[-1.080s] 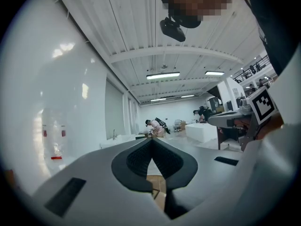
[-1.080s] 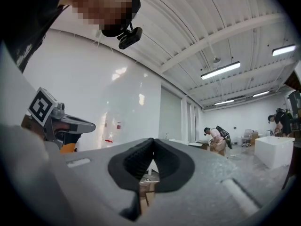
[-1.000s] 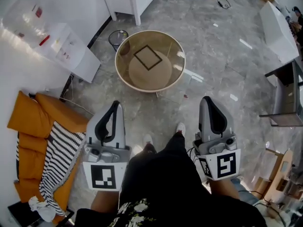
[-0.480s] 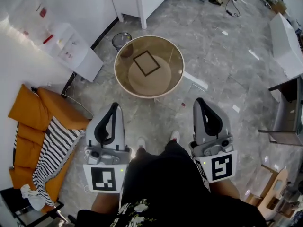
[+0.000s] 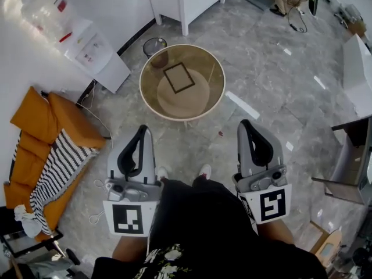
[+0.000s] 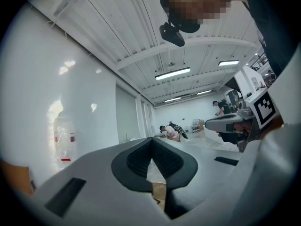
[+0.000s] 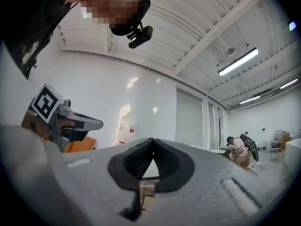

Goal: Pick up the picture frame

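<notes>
View from above: a dark picture frame (image 5: 179, 77) lies flat mid-top on a round table (image 5: 141, 89), well ahead of the person. The left gripper (image 5: 141, 130) and right gripper (image 5: 244, 124) are closed and empty. Best next: step close, then open the jaws over one frame edge.

head cam is sitting up top and looking steeply down over the left gripper (image 5: 141, 129), right gripper (image 5: 247, 124) and the round table (image 5: 141, 83) ahead. each gripper cam is riding right behind its own jaws, facing roughly level across the room. both are catching the other gripper off to one side, and all three are sharing the water dispenser (image 5: 96, 57).
</notes>
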The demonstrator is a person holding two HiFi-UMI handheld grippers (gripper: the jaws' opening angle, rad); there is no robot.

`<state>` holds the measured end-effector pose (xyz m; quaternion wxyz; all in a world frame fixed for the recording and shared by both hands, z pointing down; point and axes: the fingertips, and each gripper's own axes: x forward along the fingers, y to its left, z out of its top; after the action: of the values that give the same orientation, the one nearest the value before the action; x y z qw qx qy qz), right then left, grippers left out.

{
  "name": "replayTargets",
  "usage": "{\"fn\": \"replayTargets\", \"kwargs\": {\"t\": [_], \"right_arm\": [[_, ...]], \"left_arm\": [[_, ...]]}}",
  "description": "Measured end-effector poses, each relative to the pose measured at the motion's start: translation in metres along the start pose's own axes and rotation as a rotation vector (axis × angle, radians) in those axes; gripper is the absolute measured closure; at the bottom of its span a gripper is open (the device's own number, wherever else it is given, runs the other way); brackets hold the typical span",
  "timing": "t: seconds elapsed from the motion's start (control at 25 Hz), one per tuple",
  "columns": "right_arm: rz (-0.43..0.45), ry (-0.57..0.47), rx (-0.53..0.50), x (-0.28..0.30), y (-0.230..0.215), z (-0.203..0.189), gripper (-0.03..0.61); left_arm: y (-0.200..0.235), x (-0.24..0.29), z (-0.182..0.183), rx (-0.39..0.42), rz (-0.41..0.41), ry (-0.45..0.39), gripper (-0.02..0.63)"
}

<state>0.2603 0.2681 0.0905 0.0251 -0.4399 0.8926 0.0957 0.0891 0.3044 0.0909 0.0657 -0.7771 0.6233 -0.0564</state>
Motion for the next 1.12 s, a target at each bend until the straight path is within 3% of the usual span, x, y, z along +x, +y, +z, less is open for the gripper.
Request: {"fn": "replayTargets", "kwargs": {"t": [0.48, 0.96, 1.12], "right_arm": [[0.094, -0.012, 0.057, -0.004, -0.026, -0.020, 0.581], [0.081, 0.010, 0.040, 0.013, -0.049, -0.034, 0.581], [0.044, -0.040, 0.082, 0.023, -0.064, -0.030, 0.581]], "left_arm": [[-0.027, -0.004, -0.012, 0.002, 0.110, 0.063, 0.601], [-0.030, 0.040, -0.018, 0.007, 0.073, 0.048, 0.602], [-0.024, 0.052, -0.023, 0.003, 0.065, 0.053, 0.602]]}}
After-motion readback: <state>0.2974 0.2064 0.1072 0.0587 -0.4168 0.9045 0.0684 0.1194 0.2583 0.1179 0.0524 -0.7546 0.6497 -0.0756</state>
